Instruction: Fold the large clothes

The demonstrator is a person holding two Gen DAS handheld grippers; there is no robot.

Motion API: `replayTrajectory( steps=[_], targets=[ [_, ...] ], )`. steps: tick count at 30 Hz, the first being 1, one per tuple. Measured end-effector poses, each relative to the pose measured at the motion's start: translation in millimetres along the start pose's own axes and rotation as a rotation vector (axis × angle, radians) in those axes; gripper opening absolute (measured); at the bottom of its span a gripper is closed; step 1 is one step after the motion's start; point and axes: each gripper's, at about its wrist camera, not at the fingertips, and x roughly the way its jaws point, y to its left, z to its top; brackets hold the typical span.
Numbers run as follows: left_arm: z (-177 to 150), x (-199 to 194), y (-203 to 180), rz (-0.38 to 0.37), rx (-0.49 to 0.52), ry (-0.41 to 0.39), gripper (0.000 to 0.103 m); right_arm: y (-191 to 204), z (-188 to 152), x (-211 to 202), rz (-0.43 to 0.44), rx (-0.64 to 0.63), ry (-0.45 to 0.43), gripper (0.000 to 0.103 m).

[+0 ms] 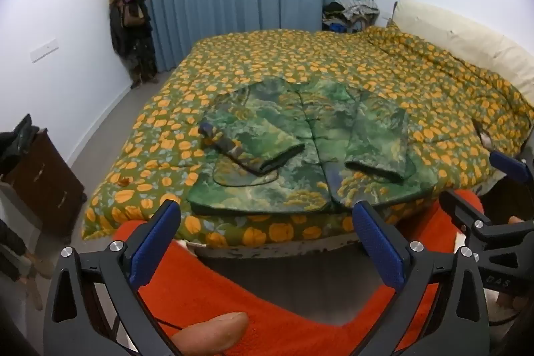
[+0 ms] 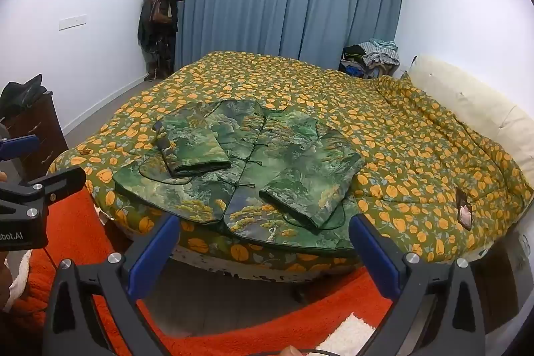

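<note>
A green landscape-print padded jacket point(image 1: 300, 149) lies flat, front up, at the near edge of the bed, with both sleeves folded in over its front. It also shows in the right wrist view point(image 2: 247, 169). My left gripper point(image 1: 267, 216) is open and empty, held back from the bed edge just short of the jacket's hem. My right gripper point(image 2: 265, 231) is open and empty, also short of the hem. The right gripper shows at the right of the left wrist view point(image 1: 480, 189); the left one shows at the left of the right wrist view point(image 2: 30, 162).
The bed point(image 1: 333, 55) has a green quilt with orange fruit print and a cream headboard point(image 2: 467, 109) on the right. An orange rug point(image 2: 80, 239) lies below. A dark dresser point(image 1: 40, 169) stands left. Blue curtains, a coat rack point(image 2: 160, 15) and a clothes pile point(image 2: 373, 55) are behind.
</note>
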Motion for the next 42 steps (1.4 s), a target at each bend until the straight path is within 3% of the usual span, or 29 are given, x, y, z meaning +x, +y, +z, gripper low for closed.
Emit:
replayTrajectory(
  steps=[21, 42],
  targets=[
    [-4.5, 6.3, 0.6, 0.012, 0.001, 0.003, 0.102, -4.6, -3.1, 5.3, -0.063, 0.024, 0.026, 0.103],
    [-8.5, 5.3, -0.9, 0.024, 0.023, 0.003, 0.102, -0.3, -6.5, 5.4, -0.064, 0.014, 0.022, 0.103]
  ],
)
